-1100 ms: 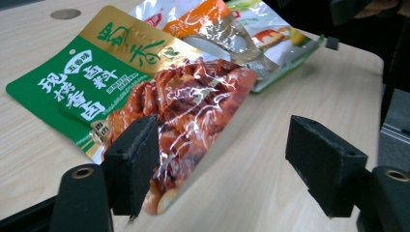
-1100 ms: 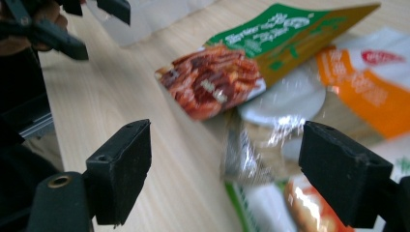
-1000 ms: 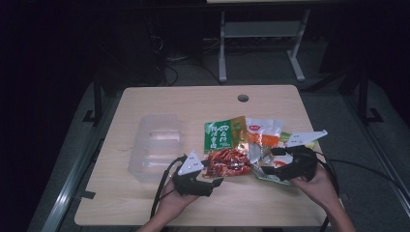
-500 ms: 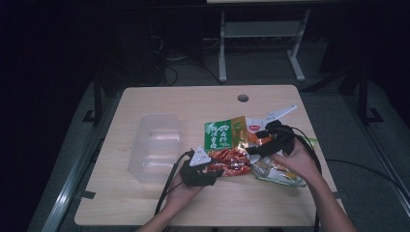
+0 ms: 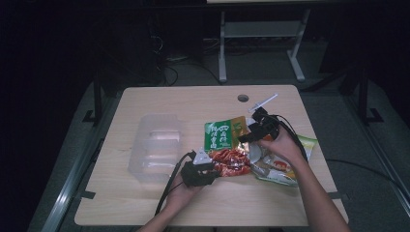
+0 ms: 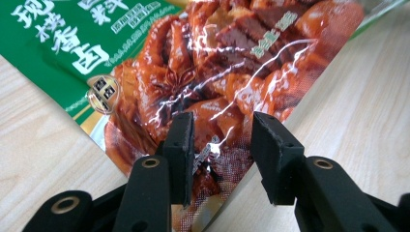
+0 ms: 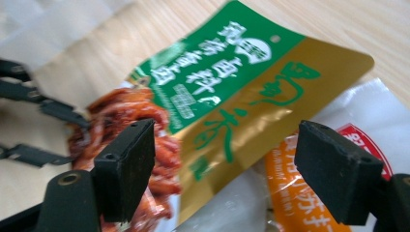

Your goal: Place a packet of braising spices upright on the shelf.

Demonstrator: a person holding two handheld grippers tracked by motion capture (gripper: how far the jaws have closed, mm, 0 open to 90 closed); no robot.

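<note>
In the high view, the green-and-red spice packet [image 5: 225,145] lies flat near the middle of the wooden table [image 5: 159,99], to the right of a clear plastic container [image 5: 157,147], with the left gripper [image 5: 209,168] at its near red end and the right gripper [image 5: 252,131] over its far right edge, beside a white-and-orange packet [image 5: 275,166]. In the left gripper view, the left gripper [image 6: 220,145] has its jaws slightly parted, straddling the packet's [image 6: 217,72] crinkled lower corner without pinching it. In the right gripper view, the right gripper [image 7: 239,169] is spread wide above the packet's [image 7: 232,82] green and gold end, which overlaps the white-and-orange packet [image 7: 309,203].
</note>
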